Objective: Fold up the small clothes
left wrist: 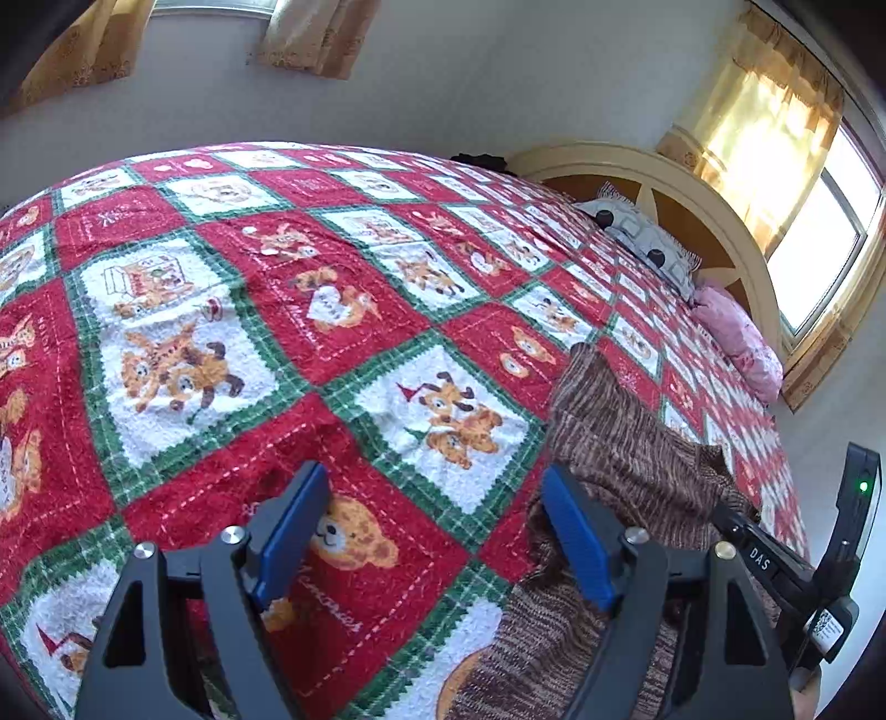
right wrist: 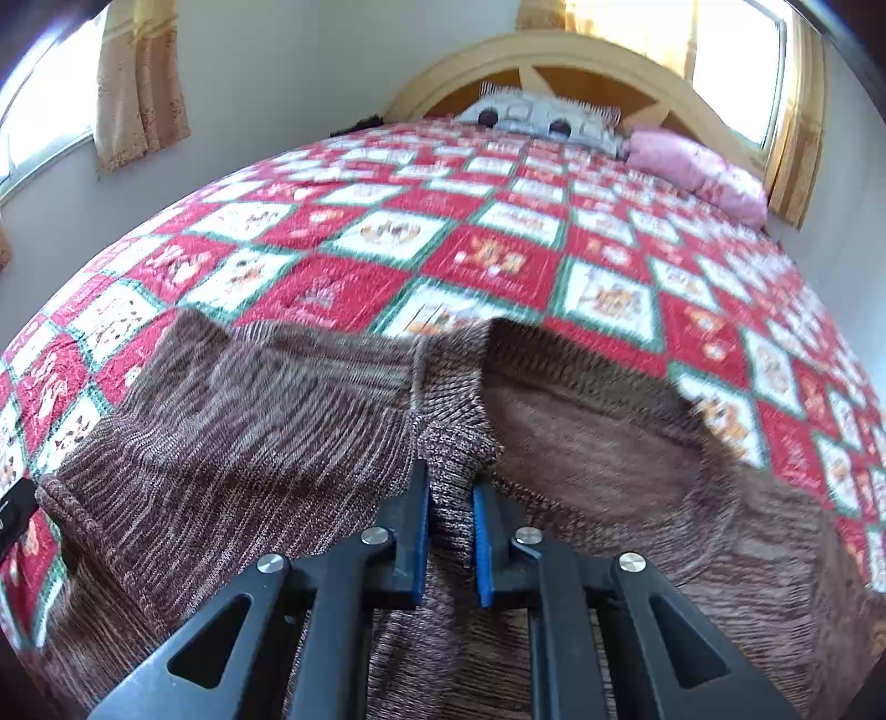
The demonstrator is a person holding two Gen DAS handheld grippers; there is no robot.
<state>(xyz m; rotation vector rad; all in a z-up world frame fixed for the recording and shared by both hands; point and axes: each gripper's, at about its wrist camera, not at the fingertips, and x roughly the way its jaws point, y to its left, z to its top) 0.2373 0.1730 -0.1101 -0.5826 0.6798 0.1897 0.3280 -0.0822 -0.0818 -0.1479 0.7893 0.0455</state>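
The brown sweater (right wrist: 266, 437) lies rumpled on the bedspread (right wrist: 498, 260), well short of the headboard (right wrist: 554, 55); the right gripper (right wrist: 451, 498) pinches one raised ridge, which may slip free; the left gripper (left wrist: 437, 531), fingers spread and empty beside the sweater, steadies nothing.

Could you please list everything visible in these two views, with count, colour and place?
knitted garment: one, mottled brown, spread on the bedspread near the grippers
bedspread: one, red, white and green patchwork, covering the bed
pillows: two, grey-patterned and pink, by the headboard
headboard: one, cream and orange, arched
curtains: several, tan, at the windows
left gripper: black, blue pads, open above the bedspread
right gripper: black, blue pads, pinching the garment
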